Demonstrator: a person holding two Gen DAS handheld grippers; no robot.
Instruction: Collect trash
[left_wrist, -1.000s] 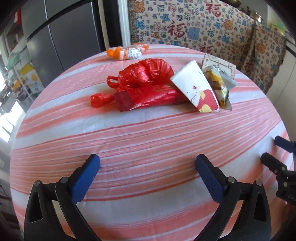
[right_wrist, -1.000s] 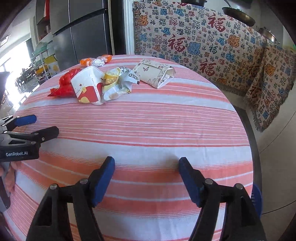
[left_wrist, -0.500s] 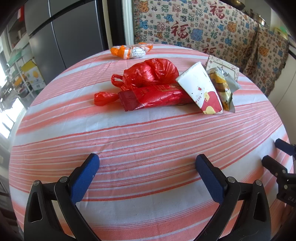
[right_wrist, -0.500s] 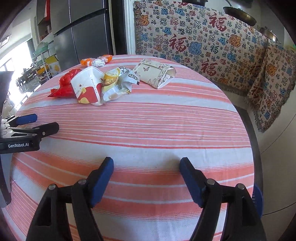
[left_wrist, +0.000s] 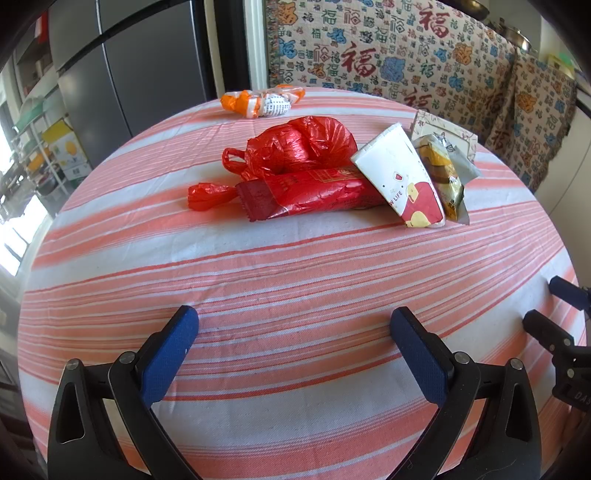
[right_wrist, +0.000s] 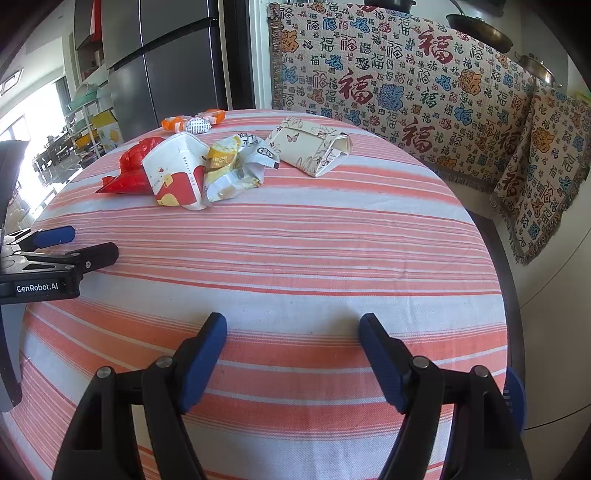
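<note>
Grippers (left_wrist: 294, 319) apart; trash (left_wrist: 317, 177) crumpled, clustered.

In your left wrist view the trash sits in the upper middle of the worktop (left_wrist: 295, 266). A plastic bag (left_wrist: 295, 146) lies behind a snack wrapper (left_wrist: 314, 195). The paper cup (left_wrist: 402, 181) lies to their right, overlapping the wrapper's end, with a crumpled food packet (left_wrist: 443, 173) touching its right side. A folded paper pouch (left_wrist: 439, 129) lies behind those, and a small wrapped bundle (left_wrist: 262, 101) sits at the far edge.
</note>
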